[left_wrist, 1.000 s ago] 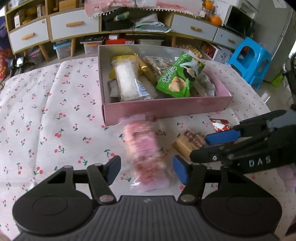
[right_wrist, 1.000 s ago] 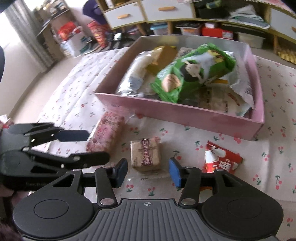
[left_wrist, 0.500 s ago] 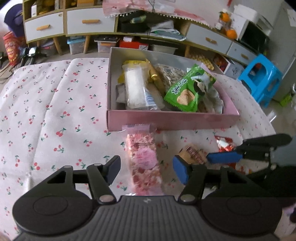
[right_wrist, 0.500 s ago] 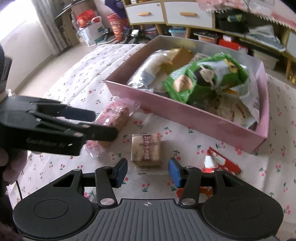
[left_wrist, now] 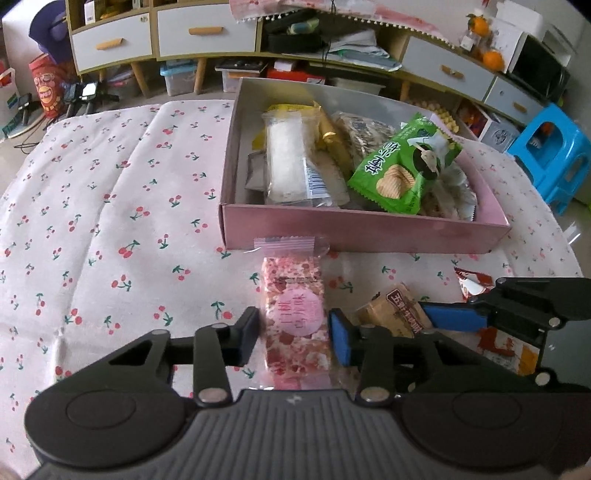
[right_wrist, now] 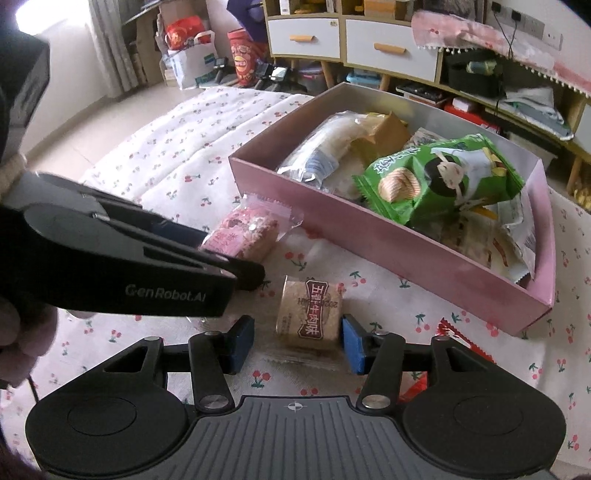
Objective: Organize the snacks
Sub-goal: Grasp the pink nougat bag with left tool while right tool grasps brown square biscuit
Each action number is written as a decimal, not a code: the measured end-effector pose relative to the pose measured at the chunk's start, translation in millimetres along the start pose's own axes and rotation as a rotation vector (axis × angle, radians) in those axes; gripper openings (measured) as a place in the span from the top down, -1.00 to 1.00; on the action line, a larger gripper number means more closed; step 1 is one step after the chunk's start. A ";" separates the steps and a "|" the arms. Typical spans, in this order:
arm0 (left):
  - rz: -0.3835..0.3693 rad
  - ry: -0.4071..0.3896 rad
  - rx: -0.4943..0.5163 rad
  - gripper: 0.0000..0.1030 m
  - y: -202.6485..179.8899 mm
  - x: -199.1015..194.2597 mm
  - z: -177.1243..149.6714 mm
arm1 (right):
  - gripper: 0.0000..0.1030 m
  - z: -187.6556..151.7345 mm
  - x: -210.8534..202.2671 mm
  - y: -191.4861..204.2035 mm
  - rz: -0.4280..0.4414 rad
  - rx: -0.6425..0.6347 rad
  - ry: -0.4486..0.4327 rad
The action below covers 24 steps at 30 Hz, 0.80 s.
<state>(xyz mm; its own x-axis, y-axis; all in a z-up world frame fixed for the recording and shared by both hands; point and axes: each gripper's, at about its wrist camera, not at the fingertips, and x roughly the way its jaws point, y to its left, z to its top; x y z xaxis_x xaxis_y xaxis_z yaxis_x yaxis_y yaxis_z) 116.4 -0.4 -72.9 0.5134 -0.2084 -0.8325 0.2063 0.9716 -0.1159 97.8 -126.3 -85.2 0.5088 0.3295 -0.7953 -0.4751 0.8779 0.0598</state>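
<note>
A pink snack packet lies on the cherry-print cloth in front of the pink box. My left gripper is open with its jaws on either side of the packet, close to its edges. A square brown biscuit pack lies to the right of it. My right gripper is open and straddles the biscuit pack. The pink packet also shows in the right wrist view, partly behind the left gripper's body. A red wrapper lies further right, partly hidden.
The pink box holds a green chip bag, a clear white packet and several other snacks. A blue stool stands right of the table. Drawers and shelves line the far wall.
Both grippers have come down closer over their snacks. The left jaws have narrowed around the pink packet. The right gripper now straddles the biscuit pack.
</note>
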 end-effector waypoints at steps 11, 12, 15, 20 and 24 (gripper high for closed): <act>-0.041 0.018 -0.043 0.38 7.5 -2.7 2.1 | 0.16 0.2 -4.8 1.0 -0.010 0.010 0.006; -0.044 0.020 -0.048 0.38 8.5 -3.0 2.1 | 0.16 0.5 -5.7 0.4 -0.007 0.019 0.011; -0.053 0.020 -0.055 0.38 11.0 -5.5 1.8 | 0.16 1.7 -10.9 -2.8 -0.010 0.033 0.023; -0.070 0.010 -0.064 0.39 16.9 -14.7 2.5 | 0.30 5.0 -23.8 -13.9 0.003 0.097 0.010; -0.082 -0.002 -0.084 0.39 22.3 -21.7 3.3 | 0.30 5.7 -31.8 -22.6 0.009 0.151 0.005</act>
<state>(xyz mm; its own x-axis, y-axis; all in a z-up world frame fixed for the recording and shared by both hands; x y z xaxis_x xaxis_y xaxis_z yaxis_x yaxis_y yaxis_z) 112.6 25.5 -55.7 0.4996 -0.2874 -0.8172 0.1772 0.9573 -0.2284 96.4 -154.6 -57.9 0.5009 0.3365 -0.7974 -0.3659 0.9173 0.1572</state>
